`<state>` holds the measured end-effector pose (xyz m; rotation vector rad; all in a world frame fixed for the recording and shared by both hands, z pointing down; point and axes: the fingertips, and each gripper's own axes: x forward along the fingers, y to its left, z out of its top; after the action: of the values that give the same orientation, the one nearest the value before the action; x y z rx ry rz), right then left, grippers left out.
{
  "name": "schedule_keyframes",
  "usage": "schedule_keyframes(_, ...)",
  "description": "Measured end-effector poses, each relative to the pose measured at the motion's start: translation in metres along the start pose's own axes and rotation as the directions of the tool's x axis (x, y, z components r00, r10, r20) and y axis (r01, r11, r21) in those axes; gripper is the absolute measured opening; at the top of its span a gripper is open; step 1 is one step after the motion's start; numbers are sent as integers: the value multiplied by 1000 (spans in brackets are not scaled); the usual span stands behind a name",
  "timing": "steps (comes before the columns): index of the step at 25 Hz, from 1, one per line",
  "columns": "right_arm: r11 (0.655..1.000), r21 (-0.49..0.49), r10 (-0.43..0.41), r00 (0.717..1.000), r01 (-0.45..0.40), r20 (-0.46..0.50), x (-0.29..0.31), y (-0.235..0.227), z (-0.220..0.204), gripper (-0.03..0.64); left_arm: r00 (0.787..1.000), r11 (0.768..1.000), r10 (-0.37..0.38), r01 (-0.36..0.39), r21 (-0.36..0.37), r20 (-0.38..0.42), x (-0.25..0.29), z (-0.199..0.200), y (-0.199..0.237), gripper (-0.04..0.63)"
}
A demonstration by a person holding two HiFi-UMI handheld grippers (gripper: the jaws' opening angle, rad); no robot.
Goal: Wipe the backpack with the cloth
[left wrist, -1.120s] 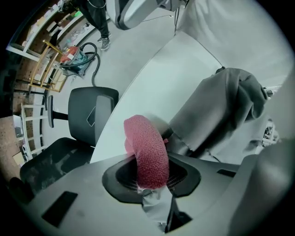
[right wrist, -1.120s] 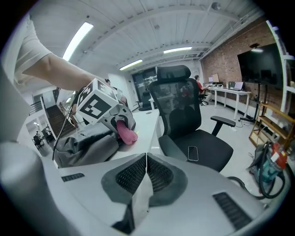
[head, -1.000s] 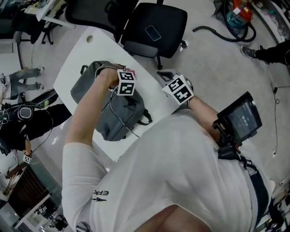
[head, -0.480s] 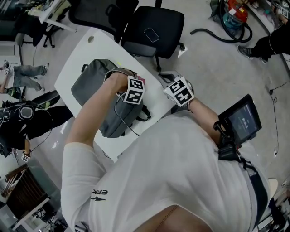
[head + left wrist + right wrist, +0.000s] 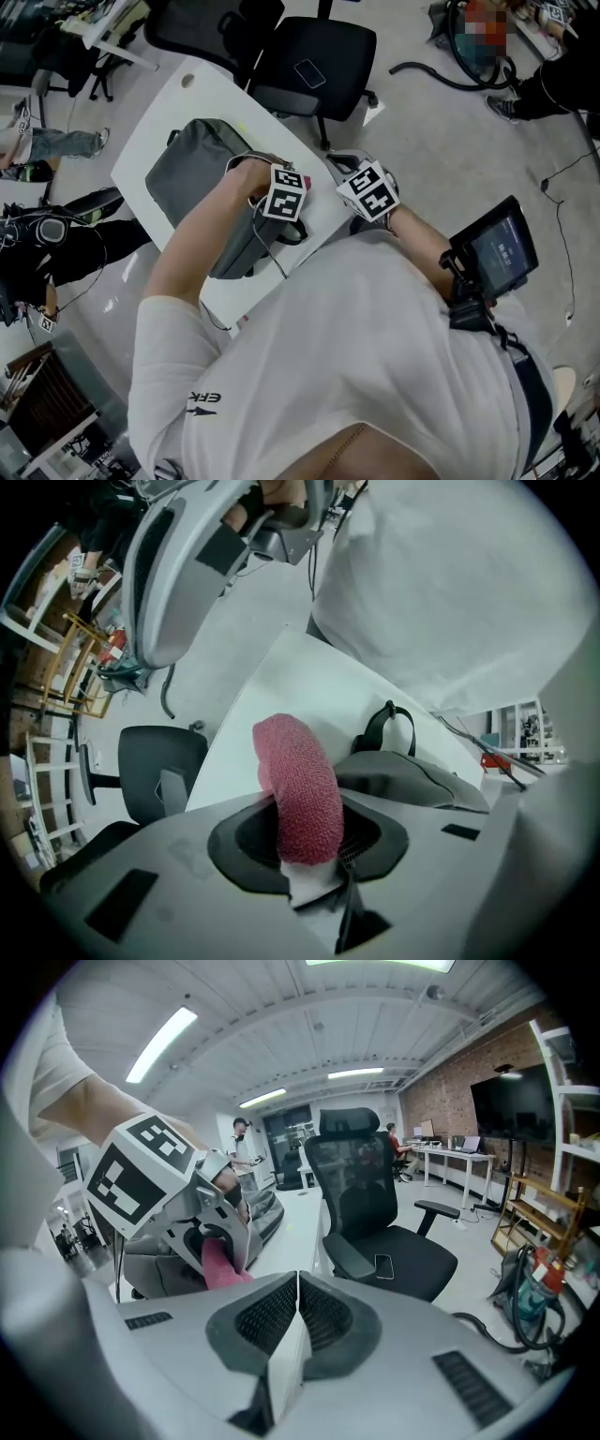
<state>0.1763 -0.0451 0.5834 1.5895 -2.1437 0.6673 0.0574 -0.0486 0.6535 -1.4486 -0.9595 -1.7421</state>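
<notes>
On the white table point(image 5: 164, 103) lies the grey backpack point(image 5: 192, 178); over it the left gripper point(image 5: 305, 841) clamps a pink cloth point(image 5: 300, 780). Beside it, the right gripper point(image 5: 296, 1312) has its jaws pressed together on nothing. A black chair point(image 5: 323, 47) bearing a phone point(image 5: 308, 72) stands behind the table, and the shirt point(image 5: 356, 356) print seems to read "ERK".

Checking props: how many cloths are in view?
1: a pink cloth gripped in the left tool, by the grey backpack on the white table. Others may be hidden from these views.
</notes>
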Motion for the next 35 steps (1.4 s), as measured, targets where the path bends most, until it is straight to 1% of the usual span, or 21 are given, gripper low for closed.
schedule_keyframes(3, 1000, -4, -2, 1000, 2, -2, -3, 4, 5, 6, 995, 993, 69, -62, -101, 67, -8, -1, 7, 101)
schedule_keyframes(4, 1000, -7, -1, 1000, 1, 0, -4, 5, 7, 6, 989, 983, 111, -94, -158, 100, -12, -3, 11, 101)
schedule_keyframes(5, 1000, -12, 1, 1000, 0, 3, -4, 6, 9, 6, 977, 964, 166, -132, -231, 135, -16, -5, 16, 101)
schedule_keyframes(6, 1000, -17, 2, 1000, -2, 5, -5, 7, 11, 6, 958, 933, 234, -173, -315, 168, -21, -8, 22, 101)
schedule_keyframes(7, 1000, -20, 4, 1000, -4, 6, -5, 10, 11, 6, 930, 889, 310, -210, -407, 196, -28, -12, 27, 101)
schedule_keyframes(8, 1000, -23, 6, 1000, -6, 6, -5, 14, 12, 6, 894, 829, 392, -241, -506, 216, -35, -19, 30, 101)
schedule_keyframes(9, 999, -29, 12, 1000, -12, 5, -4, 18, 12, 6, 849, 751, 479, -264, -606, 224, -43, -28, 32, 101)
schedule_keyframes(10, 999, -41, 21, 1000, -21, 2, -2, 22, 14, 6, 794, 654, 569, -277, -704, 216, -52, -39, 32, 101)
schedule_keyframes(12, 996, -70, 47, 999, -47, -5, 3, 30, 19, 6, 673, 435, 722, -262, -861, 160, -69, -65, 26, 101)
schedule_keyframes(13, 995, -81, 59, 998, -59, -8, 6, 36, 22, 6, 616, 329, 778, -237, -914, 120, -76, -78, 18, 101)
schedule_keyframes(15, 992, -99, 81, 997, -82, -11, 14, 50, 27, 6, 513, 123, 858, -156, -980, 26, -87, -106, -4, 101)
schedule_keyframes(17, 988, -114, 101, 995, -102, -13, 22, 64, 33, 6, 426, -70, 902, -21, -997, -72, -92, -133, -32, 101)
schedule_keyframes(18, 987, -121, 109, 994, -110, -14, 26, 71, 35, 6, 391, -152, 913, 61, -987, -117, -92, -146, -46, 101)
schedule_keyframes(19, 985, -129, 116, 993, -117, -16, 29, 79, 37, 6, 363, -218, 919, 139, -966, -155, -92, -157, -61, 101)
schedule_keyframes(20, 983, -138, 122, 992, -123, -18, 32, 88, 39, 6, 343, -269, 920, 205, -941, -189, -91, -166, -75, 101)
schedule_keyframes(21, 981, -146, 129, 991, -130, -20, 34, 97, 41, 6, 331, -307, 919, 252, -918, -216, -90, -174, -90, 101)
schedule_keyframes(22, 979, -154, 135, 991, -137, -23, 37, 106, 44, 6, 325, -335, 915, 280, -899, -240, -89, -181, -103, 101)
schedule_keyframes(24, 975, -165, 144, 989, -146, -26, 41, 121, 50, 6, 321, -371, 907, 302, -878, -273, -88, -192, -124, 101)
schedule_keyframes(28, 973, -177, 145, 989, -147, -27, 48, 140, 55, 6, 310, -397, 901, 310, -864, -303, -89, -205, -156, 101)
schedule_keyframes(31, 968, -199, 149, 989, -150, -20, 58, 150, 70, 6, 300, -428, 891, 301, -852, -341, -95, -227, -173, 101)
schedule_keyframes(35, 958, -236, 162, 987, -162, -19, 74, 156, 90, 6, 301, -462, 876, 290, -838, -378, -97, -258, -184, 101)
